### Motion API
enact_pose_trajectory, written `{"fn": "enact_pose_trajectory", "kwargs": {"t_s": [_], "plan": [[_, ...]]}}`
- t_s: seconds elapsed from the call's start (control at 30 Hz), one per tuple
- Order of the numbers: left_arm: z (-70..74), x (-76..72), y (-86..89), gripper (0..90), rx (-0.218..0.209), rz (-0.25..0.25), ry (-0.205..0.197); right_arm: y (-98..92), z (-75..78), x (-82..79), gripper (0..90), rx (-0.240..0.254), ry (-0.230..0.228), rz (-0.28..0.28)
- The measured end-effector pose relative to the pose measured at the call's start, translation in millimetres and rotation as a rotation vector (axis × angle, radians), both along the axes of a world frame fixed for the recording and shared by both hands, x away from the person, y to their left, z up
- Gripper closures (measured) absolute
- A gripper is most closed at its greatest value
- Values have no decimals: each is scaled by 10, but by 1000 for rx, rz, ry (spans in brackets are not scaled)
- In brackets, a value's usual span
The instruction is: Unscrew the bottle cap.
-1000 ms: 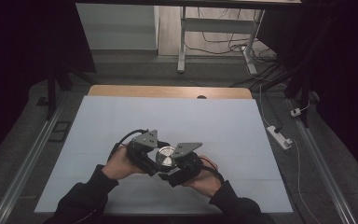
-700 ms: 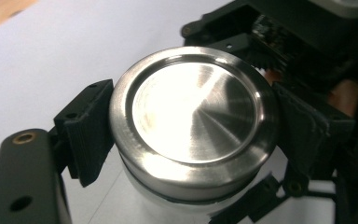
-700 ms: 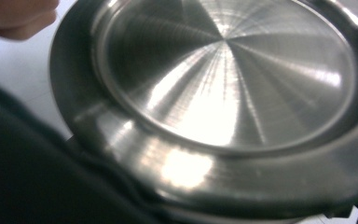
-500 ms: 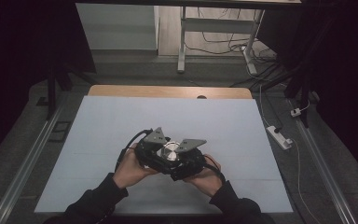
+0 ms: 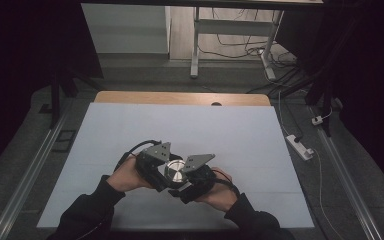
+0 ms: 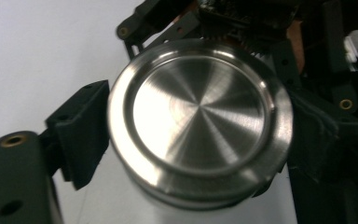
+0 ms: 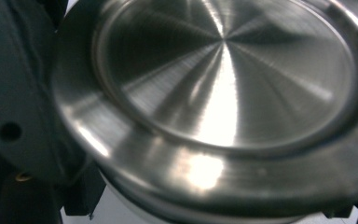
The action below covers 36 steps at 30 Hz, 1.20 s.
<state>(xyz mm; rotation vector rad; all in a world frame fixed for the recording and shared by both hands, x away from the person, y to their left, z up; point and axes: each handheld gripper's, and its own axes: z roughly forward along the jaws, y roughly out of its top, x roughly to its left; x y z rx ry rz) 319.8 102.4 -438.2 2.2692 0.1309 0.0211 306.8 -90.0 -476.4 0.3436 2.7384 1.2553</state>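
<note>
A round container with a brushed steel lid and a white body is held just above the table's front middle, between both grippers. In the left gripper view the lid sits between black fingers, one on each side of its rim. My left gripper is shut on the container from the left. My right gripper closes on it from the right. Its view shows the lid very close, with one finger against the rim. The far finger is mostly hidden.
A pale blue-white mat covers the table, with a wooden strip at its far edge. A white power strip lies on the floor to the right. A desk frame and cables stand beyond the table.
Both hands and the container have shifted a little over the mat and sit slightly nearer the front. Both grips look unchanged.
</note>
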Motion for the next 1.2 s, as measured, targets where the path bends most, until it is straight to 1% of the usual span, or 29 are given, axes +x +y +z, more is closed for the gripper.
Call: {"fn": "enact_pose_trajectory", "kwargs": {"t_s": [0.03, 0.07, 0.1, 0.13, 0.2, 0.33, 0.43, 0.47, 0.5, 0.53, 0.6, 0.73, 0.9, 0.97, 1.0, 1.2], "plan": [[-3, -5, 2, 182, -6, 7, -2, 5, 0, -5, 151, 3, 4, -7], [-2, 1, 0, 183, -9, 18, -2, -1, 1, 0, 151, 2, -2, -6], [-5, -1, -8, 185, -17, 42, 2, 9, 6, -17, 150, 17, 22, -41], [-7, 1, -20, 186, -22, 67, 5, -1, 6, 1, 151, 15, 13, -44], [-16, 5, -58, 188, -23, 122, 9, -11, 7, 15, 151, 20, 25, -93], [-39, 1, -146, 189, -28, 242, 15, -45, -17, 66, 151, 13, 23, -163], [-38, -11, -184, 190, -41, 307, 16, -65, -26, 96, 151, 20, 24, -205], [-35, -20, -194, 190, -57, 327, 19, -68, -25, 96, 151, 23, 31, -221], [-22, -16, -190, 190, -57, 328, 16, -69, -27, 99, 151, 26, 34, -230], [-14, -19, -193, 190, -65, 334, 24, -70, -29, 100, 151, 28, 35, -234], [4, -24, -181, 190, -67, 339, 19, -67, -33, 99, 151, 29, 36, -233], [19, -22, -159, 190, -74, 346, 26, -58, -33, 95, 151, 32, 37, -231], [58, -28, -127, 191, -72, 346, 21, -70, -35, 104, 151, 35, 35, -231], [76, -28, -108, 191, -64, 342, 12, -79, -33, 110, 150, 36, 34, -230], [81, -32, -103, 191, -70, 346, 15, -82, -31, 111, 150, 39, 34, -233], [116, -40, -33, 191, -72, 352, 15, -122, -13, 137, 150, 45, 25, -237]]}}
